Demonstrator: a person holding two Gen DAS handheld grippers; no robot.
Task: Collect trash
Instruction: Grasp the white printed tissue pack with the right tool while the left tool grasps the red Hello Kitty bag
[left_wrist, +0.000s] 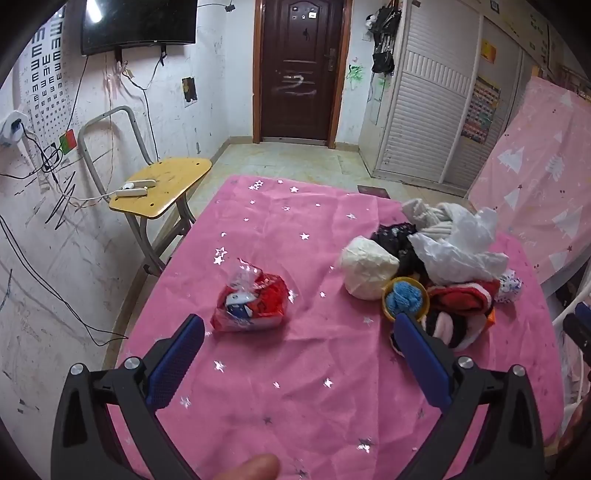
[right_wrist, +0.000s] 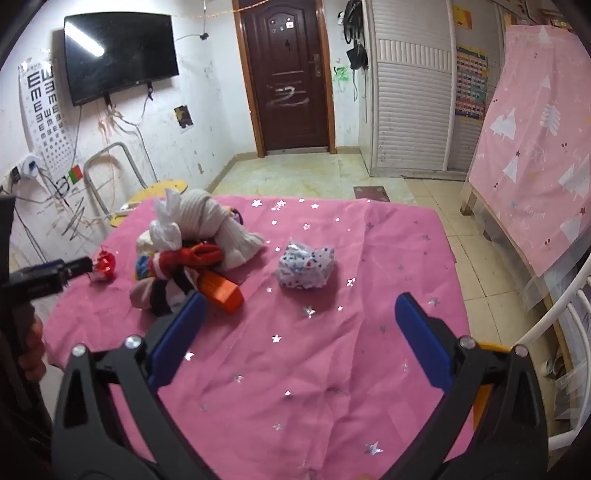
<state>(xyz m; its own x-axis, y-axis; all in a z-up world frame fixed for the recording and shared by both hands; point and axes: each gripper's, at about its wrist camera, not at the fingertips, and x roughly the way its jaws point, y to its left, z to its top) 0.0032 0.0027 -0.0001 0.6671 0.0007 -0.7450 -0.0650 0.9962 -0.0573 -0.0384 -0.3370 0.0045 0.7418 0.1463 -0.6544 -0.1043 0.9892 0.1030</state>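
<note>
A crumpled red and clear wrapper (left_wrist: 251, 304) lies on the pink starred tablecloth (left_wrist: 280, 387), just ahead of my left gripper (left_wrist: 299, 325), which stands open and empty above the cloth. A crumpled white patterned paper ball (right_wrist: 306, 266) lies ahead of my right gripper (right_wrist: 301, 306), also open with nothing between its fingers. A heap of socks and cloth (left_wrist: 439, 258), with a white plastic bag (left_wrist: 461, 247) and a yellow cup holding blue fluff (left_wrist: 405, 297), sits between the two pieces. The same heap (right_wrist: 192, 243) appears left of centre in the right wrist view, with the red wrapper (right_wrist: 105, 266) beyond it.
An orange box (right_wrist: 221, 290) pokes out of the heap. A yellow-seated chair (left_wrist: 162, 184) with a power strip stands left of the table by the wall. A white metal rail (right_wrist: 554, 332) and a pink-covered board (right_wrist: 535, 147) stand to the right. The left gripper's body (right_wrist: 48, 275) reaches in.
</note>
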